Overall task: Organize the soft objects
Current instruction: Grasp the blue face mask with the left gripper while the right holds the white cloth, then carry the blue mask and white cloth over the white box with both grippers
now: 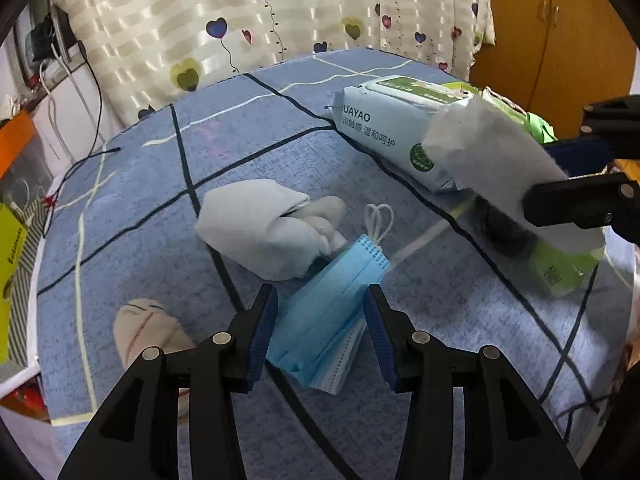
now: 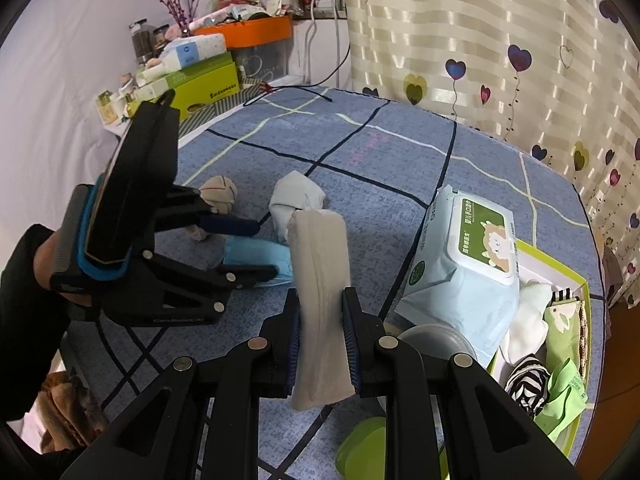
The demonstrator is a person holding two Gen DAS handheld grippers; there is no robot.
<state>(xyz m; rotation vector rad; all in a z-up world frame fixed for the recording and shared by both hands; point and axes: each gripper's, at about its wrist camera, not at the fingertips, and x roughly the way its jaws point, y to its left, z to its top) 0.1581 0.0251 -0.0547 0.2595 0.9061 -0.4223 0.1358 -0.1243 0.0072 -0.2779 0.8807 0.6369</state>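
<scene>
Left wrist view
- Left gripper (image 1: 320, 332): jaws spread wide, one on either side of the blue face mask (image 1: 326, 320); pads clear of it, nothing held.
- Blue face mask: folded stack lying flat on the blue checked bedsheet (image 1: 140, 208), white ear loops at its far end.
- Grey rolled sock (image 1: 268, 228): on the sheet just beyond the mask, touching its far edge.
- Beige sock ball (image 1: 148, 332): on the sheet left of the left gripper, partly hidden behind its finger.
- Wet wipes pack (image 1: 396, 128): lying on the sheet at far right.
- Right gripper (image 1: 576, 184): enters from the right edge, raised above the sheet, carrying a pale grey folded cloth (image 1: 492, 160) in front of the wipes pack.

Right wrist view
- Right gripper (image 2: 322, 340): jaws closed tight on the pale grey folded cloth (image 2: 320, 292), which stands up between the pads and sticks out above and below them.
- Left gripper (image 2: 256, 248): at left, fingers apart around the blue face mask (image 2: 260, 258).
- Green-rimmed box (image 2: 576, 280): at right on the sheet, holding a white sock (image 2: 528, 320), a striped sock (image 2: 524, 384) and green packets (image 2: 560, 396).
- Wet wipes pack (image 2: 460, 260): propped on the box's near-left corner.
- Grey rolled sock (image 2: 296, 196), beige sock ball (image 2: 218, 196): on the sheet beyond the cloth.
</scene>
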